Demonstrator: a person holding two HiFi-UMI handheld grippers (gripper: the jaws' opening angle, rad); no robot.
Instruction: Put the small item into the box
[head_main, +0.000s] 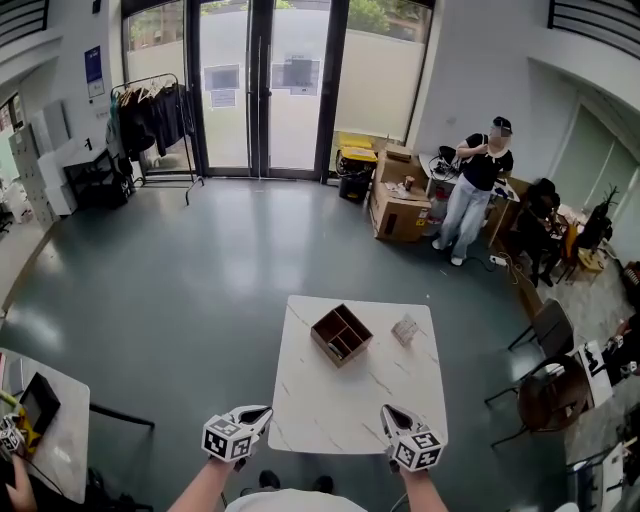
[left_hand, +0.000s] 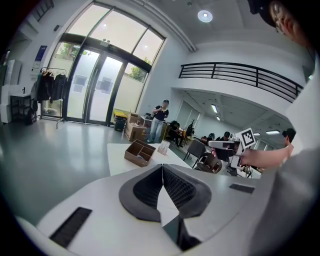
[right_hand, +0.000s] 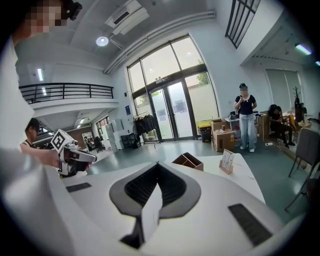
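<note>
brown box (head_main: 341, 335), white marbled table (head_main: 330, 405), grey-green floor (head_main: 180, 280)

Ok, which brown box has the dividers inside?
The open box on the white table, left of the small item; it is split into compartments. The cardboard boxes stand on the floor by the glass doors.

A white, marble-veined square table (head_main: 330, 415) stands just ahead of the two grippers, its near edge reaching in between the left gripper (head_main: 263, 411) and the right gripper (head_main: 386, 410). Well forward of both and roughly midway between them, an open brown box (head_main: 341, 335) divided into compartments sits on the tabletop, turned corner-on. A small pale upright packet (head_main: 404, 330) stands apart from the box on the right gripper's side, nearly straight ahead of that gripper.
</note>
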